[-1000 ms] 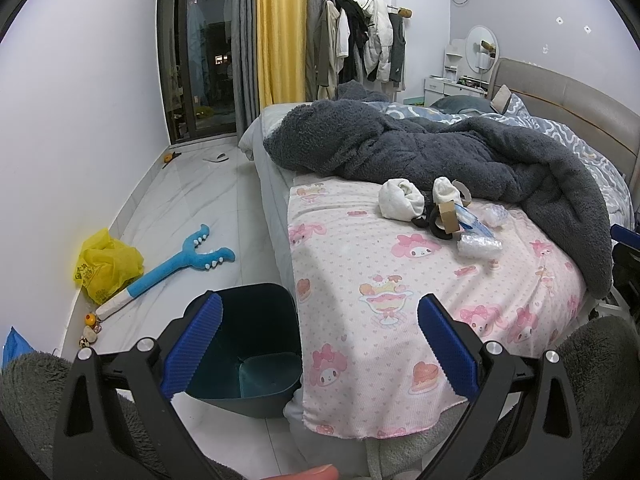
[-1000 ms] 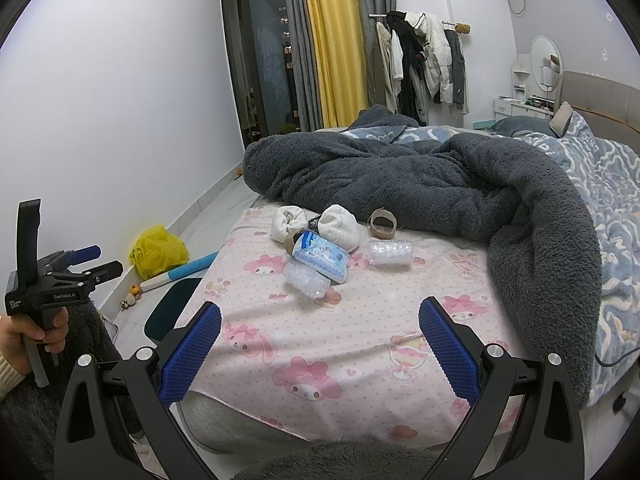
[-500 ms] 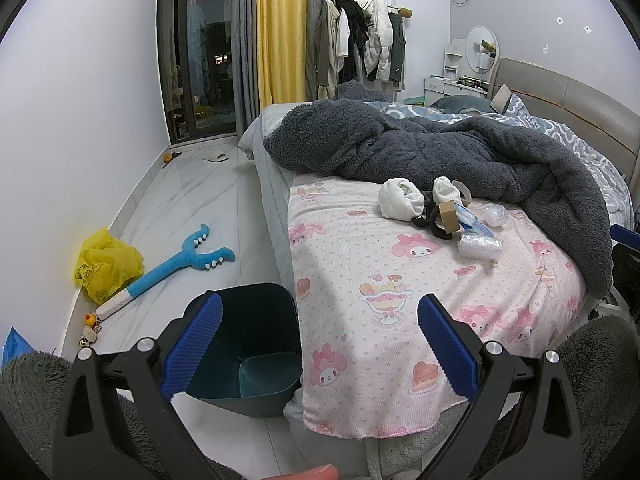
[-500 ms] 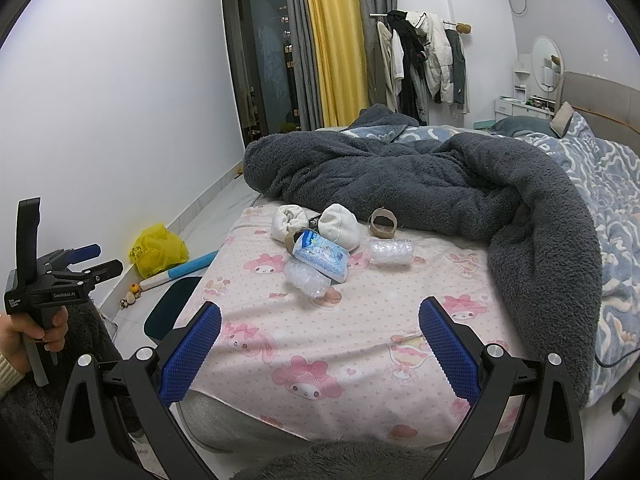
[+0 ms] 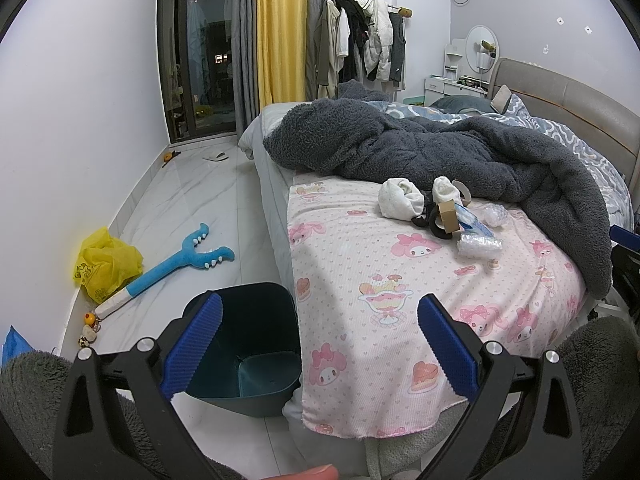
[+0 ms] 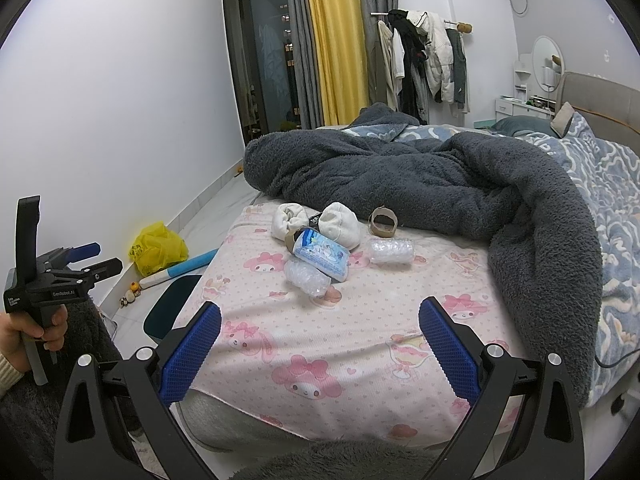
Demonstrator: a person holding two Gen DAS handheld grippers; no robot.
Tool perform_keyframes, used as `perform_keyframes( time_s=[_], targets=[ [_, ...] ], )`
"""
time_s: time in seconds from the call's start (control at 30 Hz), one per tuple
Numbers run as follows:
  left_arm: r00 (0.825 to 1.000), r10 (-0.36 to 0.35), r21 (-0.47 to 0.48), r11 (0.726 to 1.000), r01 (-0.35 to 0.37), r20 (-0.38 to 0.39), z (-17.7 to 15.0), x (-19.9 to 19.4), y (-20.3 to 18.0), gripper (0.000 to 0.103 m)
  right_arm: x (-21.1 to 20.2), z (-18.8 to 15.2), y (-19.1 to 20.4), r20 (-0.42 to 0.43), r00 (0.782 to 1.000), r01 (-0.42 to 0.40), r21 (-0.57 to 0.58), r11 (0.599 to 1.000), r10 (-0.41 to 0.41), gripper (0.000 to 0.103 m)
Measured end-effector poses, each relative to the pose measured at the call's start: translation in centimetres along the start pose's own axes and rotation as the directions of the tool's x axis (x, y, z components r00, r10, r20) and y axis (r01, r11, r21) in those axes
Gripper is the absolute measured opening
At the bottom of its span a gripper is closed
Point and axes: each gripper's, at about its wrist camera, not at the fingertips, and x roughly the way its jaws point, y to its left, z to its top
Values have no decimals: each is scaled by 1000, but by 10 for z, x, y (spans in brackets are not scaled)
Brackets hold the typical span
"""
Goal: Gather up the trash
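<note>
— Pink cartoon-print sheet (image 6: 360,344) covers the near end of the bed, with a dark grey fleece blanket (image 6: 460,184) heaped behind it. What's on the sheet?

— A small pile of trash just in front of the blanket: two white balled socks (image 6: 340,224), a blue tissue pack (image 6: 322,254), two bubble-wrap rolls (image 6: 391,251), a cardboard tape core (image 6: 383,222).

— And the bin?

— Dark teal trash bin (image 5: 248,344) on the floor, touching the bed's side, close under the left gripper (image 5: 318,348). A yellow bag (image 5: 106,264) and a blue toy grabber (image 5: 176,266) lie by the wall.

— The grippers?

— Both hover apart from the pile. Left fingers (image 5: 192,350) spread wide, holding nothing. Right gripper (image 6: 318,350) likewise, blue fingers (image 6: 448,350) released above the sheet's near edge. A hand (image 6: 24,332) grips the left tool's handle.
</note>
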Motion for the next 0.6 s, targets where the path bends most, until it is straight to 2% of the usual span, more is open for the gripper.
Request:
perform_keyframes(
  time_s=[0.6],
  targets=[
    [1000,-2,-1,1000,2,0,0,1,1,100,1,-2,0,-5,1000,1,-5,1000,-1,100]
  ],
)
